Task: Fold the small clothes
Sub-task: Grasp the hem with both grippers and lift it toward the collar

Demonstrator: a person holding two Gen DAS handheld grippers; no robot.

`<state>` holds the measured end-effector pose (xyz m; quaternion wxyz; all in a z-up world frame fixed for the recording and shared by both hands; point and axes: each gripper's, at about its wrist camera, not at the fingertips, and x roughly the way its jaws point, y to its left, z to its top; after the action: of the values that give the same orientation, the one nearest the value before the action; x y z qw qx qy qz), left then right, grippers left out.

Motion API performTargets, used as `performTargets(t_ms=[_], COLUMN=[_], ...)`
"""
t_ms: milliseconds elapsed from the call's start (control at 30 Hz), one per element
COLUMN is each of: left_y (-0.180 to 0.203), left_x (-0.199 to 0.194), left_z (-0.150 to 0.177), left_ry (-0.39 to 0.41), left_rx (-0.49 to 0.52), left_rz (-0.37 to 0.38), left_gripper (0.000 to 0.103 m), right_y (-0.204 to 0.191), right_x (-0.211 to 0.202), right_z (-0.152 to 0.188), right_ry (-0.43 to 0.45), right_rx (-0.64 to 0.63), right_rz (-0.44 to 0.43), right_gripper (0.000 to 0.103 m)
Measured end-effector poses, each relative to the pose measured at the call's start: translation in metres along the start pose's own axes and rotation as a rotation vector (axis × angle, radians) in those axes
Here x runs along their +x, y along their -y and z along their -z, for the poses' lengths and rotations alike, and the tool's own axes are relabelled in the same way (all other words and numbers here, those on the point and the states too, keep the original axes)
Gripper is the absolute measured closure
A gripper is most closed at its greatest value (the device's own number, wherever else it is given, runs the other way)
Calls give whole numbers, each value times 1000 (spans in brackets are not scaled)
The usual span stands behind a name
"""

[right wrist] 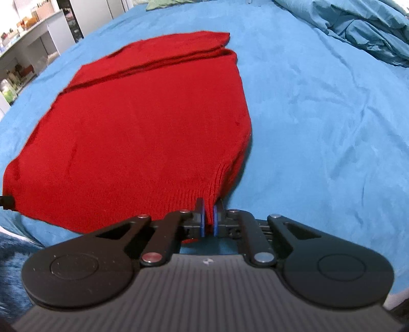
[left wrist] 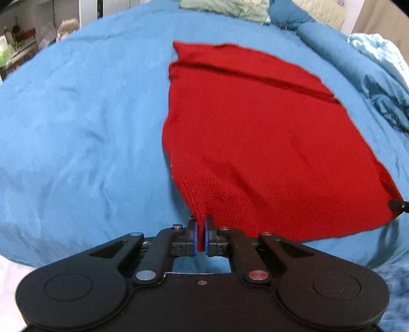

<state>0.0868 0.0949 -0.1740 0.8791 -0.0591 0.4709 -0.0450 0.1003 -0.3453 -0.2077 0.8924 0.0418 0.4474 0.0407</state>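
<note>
The left gripper (left wrist: 201, 229) is being held clamped on the ribbed hem corner of a red sweater (left wrist: 255, 132), a thin pinch of knit being squeezed between its blue-edged pads. The right gripper (right wrist: 208, 219) is likewise being kept closed on the opposite hem corner, red ribbing being nipped between its flat pads. Both tools are made of matte black plastic with rounded housings and small metal pins.

A wide blue bedsheet (left wrist: 76, 127), soft and faintly creased, is being used as the work surface. The sweater is being laid flat across its middle, forming a rough rectangle of fuzzy wool, with a folded band being shown as dark ridges along its far edge. A crumpled blue quilt (right wrist: 358, 30) is being left heaped at the sheet's far right. A pale green pillow (left wrist: 225, 9) is being glimpsed at the top edge.
</note>
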Motion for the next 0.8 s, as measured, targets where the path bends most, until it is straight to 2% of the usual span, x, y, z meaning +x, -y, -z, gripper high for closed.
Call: performTargets(t_ms=[233,400,600,700,800], left_y=[7,12,12,7,3], left_x=[-46,-70,-69,-55,-28], left_z=[-31,-70,-139,-183,-233], left_ry=[140,268,389,433,459], left_rx=[-13,-41,-91,-123,-137], left_rz=[43,73,75,77,45], left_gripper=[98,99,99,99,99], right_y=[-4,-4,-1,-5,-13], right_x=[-41,-72,-82,-72,-52], right_z=[-26,-61,-134,-183,-239], right_ry=[63,138,240,293,337], right_rx=[16,37,74,90,123], right_rz=[-62,-108,-150,-159,-165], right_gripper=[82,82,83,83,83])
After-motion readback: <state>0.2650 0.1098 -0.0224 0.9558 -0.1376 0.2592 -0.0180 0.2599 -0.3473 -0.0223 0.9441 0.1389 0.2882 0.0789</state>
